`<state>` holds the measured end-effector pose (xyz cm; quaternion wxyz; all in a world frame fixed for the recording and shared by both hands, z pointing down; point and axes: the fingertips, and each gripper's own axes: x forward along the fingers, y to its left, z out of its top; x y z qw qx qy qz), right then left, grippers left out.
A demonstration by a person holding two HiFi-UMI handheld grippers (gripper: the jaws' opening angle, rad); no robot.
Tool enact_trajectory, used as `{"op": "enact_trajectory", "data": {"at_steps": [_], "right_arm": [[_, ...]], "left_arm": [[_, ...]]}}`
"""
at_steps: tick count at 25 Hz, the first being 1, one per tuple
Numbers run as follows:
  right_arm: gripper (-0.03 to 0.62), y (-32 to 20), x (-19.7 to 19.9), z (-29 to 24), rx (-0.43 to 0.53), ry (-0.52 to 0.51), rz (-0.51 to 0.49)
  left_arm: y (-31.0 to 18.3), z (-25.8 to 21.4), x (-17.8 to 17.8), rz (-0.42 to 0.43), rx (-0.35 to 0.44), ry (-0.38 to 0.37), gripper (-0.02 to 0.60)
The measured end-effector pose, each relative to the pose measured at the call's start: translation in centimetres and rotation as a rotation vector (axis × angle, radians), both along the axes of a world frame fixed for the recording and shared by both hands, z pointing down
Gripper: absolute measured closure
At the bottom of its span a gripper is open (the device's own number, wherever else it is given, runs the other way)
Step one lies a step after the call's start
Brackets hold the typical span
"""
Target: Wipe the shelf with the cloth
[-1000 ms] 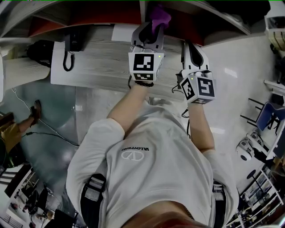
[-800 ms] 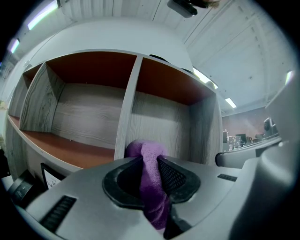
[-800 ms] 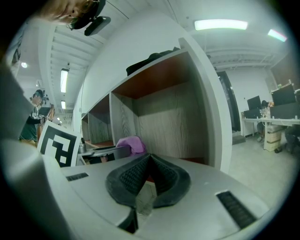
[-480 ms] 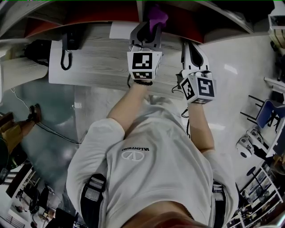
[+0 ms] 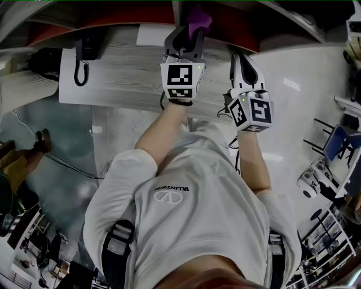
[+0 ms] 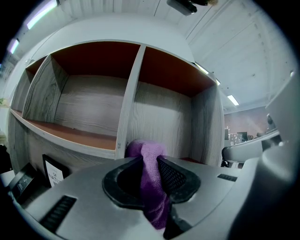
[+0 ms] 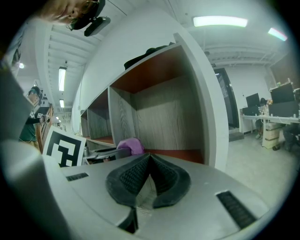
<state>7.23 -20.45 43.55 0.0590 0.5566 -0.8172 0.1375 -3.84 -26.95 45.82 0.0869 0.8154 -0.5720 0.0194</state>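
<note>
At the upper left of the head view a phone [image 5: 82, 66] lay on the desk [image 5: 124, 84], well apart from the work; above it, along the frame's top edge, ran the shelf [image 5: 113, 16]. Right of that, at top centre, the left gripper [image 5: 189, 34] was up at the shelf's front edge; it pinched the cloth [image 5: 198, 20], a purple bunch that stuck out past the tips. In the left gripper view the cloth sat at lower centre; a narrow fold was clamped between the pads [image 6: 174, 177], and the bunch stood in front of the foot of the divider [image 6: 130, 93], between the two compartments; whether it touched the board could not be told. Further right, the right gripper [image 5: 242, 59] hung beside the shelf's right end, lower in the frame; its own view showed its pads [image 7: 164, 176] pressed together on nothing, with the side wall [image 7: 206, 108] near.

The wipe looked barely under way, and several things could spoil it. The fold in the jaws was thin; a hard drag along the board could pull it free and drop the cloth onto the desk. The bunch was at the divider; a sideways stroke could snag it there. Balled up, it would clean only a narrow strip. The idle right gripper could knock the side wall if both hands swung right together.
</note>
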Motion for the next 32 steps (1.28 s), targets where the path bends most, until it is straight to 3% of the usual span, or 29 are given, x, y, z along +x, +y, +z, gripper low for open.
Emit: {"op": "enact_trajectory", "data": {"at_steps": [17, 32], "right_arm": [[0.592, 0.1, 0.3, 0.9, -0.010, 0.003, 0.002], [0.594, 0.8, 1.3, 0.0, 0.009, 0.000, 0.015]], "left_arm": [[-0.2, 1.8, -0.2, 0.003, -0.011, -0.025, 0.503], [0.2, 1.8, 0.2, 0.030, 0.030, -0.056, 0.503]]}}
